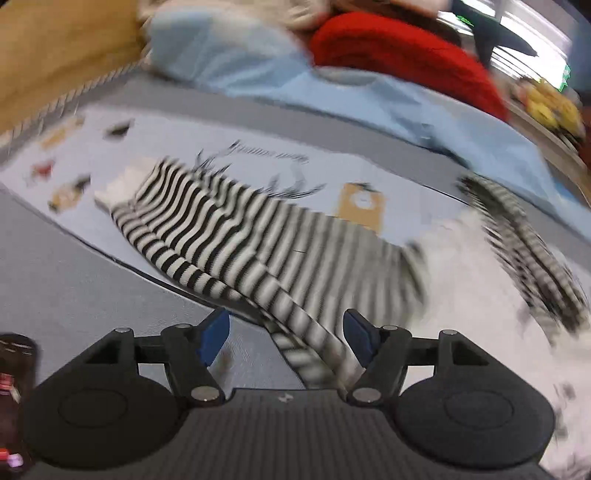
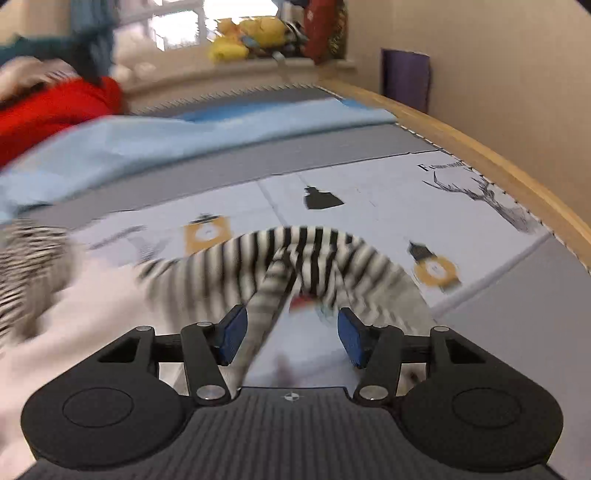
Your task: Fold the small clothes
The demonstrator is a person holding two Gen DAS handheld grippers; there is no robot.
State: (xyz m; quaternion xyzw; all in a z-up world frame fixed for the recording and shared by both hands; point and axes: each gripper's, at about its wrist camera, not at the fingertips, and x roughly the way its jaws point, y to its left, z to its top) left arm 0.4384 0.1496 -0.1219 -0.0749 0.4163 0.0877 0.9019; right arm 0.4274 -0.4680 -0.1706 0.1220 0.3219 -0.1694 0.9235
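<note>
Grey mat [image 1: 55,266]: padded floor surface with a pale printed panel, runs under and ahead of both tongs; wooden edge beyond it
Blue cloth [image 1: 229,55]: crumpled heap far ahead of the left tongs, red garment [image 1: 399,48] lying against it
Striped garment [image 1: 236,236]: black-and-white, white body part; stretches from just ahead of the left tongs out and away, one striped sleeve trailing back between the fingers
Left tongs [image 1: 286,339]: jaws apart, blue pads not pressing; sleeve passes through the gap close to the right-hand pad, contact unclear through blur
Right tongs [image 2: 288,338]: jaws apart, nothing clamped; a striped strip [image 2: 266,295] lies by the left-hand pad, the bunched striped part humps up just ahead
Risk 1: cloth sits off-centre in both gaps, so closing now likely catches one thin edge and it slips out on the lift
Risk 2: hump ahead of the right tongs is bunched, a fold over it would trap the wrinkle
Risk 3: heavy motion blur, both hands look to be moving, easy to drag the garment askew
Left view only: full run of the sleeve, dark bottle-like object [image 1: 14,387] beside the tongs
Right view only: deer print [image 2: 495,199] on the panel, yellow toys [image 2: 251,35] on the far sill, purple mat [image 2: 406,77] against the wall
</note>
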